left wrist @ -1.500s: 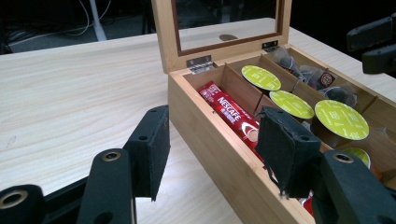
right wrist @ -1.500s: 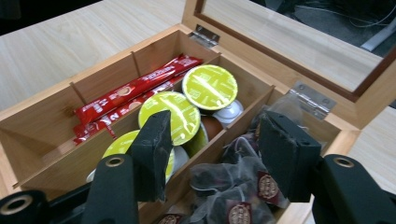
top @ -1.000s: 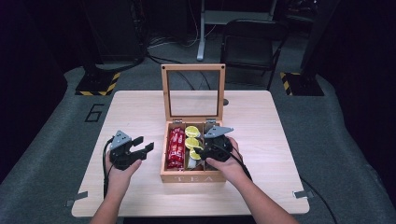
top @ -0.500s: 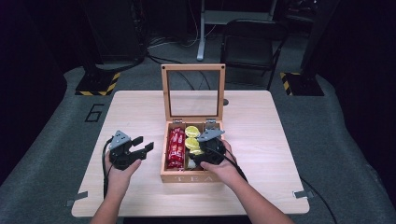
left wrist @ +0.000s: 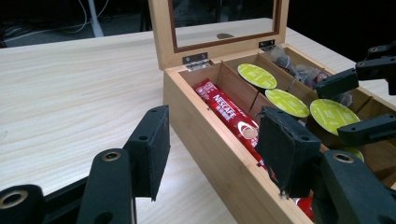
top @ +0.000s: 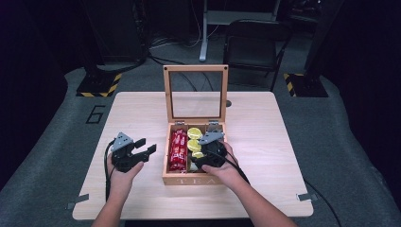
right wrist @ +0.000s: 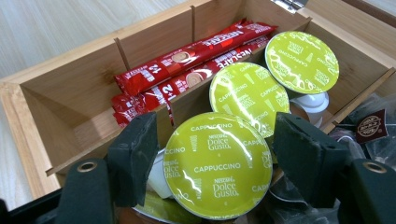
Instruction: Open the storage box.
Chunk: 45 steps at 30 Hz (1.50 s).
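An open wooden box [top: 189,178] stands mid-table with its glass lid upright. Its left compartment holds red Nescafe sticks [right wrist: 187,70], the middle one green Dolce Gusto capsules [right wrist: 301,60]. My right gripper [top: 198,153] reaches down into the middle compartment. In the right gripper view it [right wrist: 215,126] is open, with a pad on either side of the nearest green capsule [right wrist: 217,170]. I cannot tell whether the pads touch it. My left gripper [top: 145,146] rests open and empty on the table left of the box, pointing at the box wall [left wrist: 205,144].
Dark tea bags [left wrist: 299,70] fill the box's right compartment. The upright lid [top: 195,92] rises behind the compartments. Bare tabletop [top: 265,127] lies right of the box and behind it. A chair [top: 253,45] and stands are on the floor beyond the table.
My right gripper has shifted slightly left and toward the near end of the box, lower over the capsules. The left gripper has stayed put.
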Motion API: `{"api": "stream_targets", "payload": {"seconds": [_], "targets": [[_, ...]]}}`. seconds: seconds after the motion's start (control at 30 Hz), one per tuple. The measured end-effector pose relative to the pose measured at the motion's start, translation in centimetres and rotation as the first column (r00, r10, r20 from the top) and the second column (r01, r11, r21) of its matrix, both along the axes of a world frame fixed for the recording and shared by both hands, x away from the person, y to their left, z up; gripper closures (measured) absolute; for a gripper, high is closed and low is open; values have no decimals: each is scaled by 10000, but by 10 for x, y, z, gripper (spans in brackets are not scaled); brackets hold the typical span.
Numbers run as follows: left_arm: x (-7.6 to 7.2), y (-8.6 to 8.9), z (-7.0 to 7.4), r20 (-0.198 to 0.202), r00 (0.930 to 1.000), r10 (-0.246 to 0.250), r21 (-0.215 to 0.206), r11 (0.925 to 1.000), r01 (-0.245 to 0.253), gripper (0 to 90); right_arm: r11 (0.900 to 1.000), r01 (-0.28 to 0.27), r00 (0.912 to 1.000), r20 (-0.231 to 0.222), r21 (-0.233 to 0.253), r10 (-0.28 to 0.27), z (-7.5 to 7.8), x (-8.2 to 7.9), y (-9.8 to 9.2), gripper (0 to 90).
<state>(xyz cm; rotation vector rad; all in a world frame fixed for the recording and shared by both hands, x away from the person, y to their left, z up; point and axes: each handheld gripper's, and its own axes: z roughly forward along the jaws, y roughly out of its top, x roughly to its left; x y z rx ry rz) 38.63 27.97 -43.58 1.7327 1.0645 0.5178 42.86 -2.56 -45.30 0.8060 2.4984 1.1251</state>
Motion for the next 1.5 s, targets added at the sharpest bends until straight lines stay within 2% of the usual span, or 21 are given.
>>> {"api": "stream_targets", "payload": {"seconds": [0.53, 0.87, 1.5], "targets": [[0, 0, 0, -2, 10000, 42, -70, 10000, -42, 443, 9996, -72, 9998, -211, -272, 66, -2, 0, -1, 317], [0, 0, 0, -20, 10000, 35, -45, 10000, -35, 443, 9993, -109, 9999, -66, -344, 106, -2, 0, -1, 360], [0, 2, 1, 26, 10000, 80, -134, 9999, -80, 443, 9993, -351, 9993, 96, -105, 352, 9, -4, 0, 367]]}}
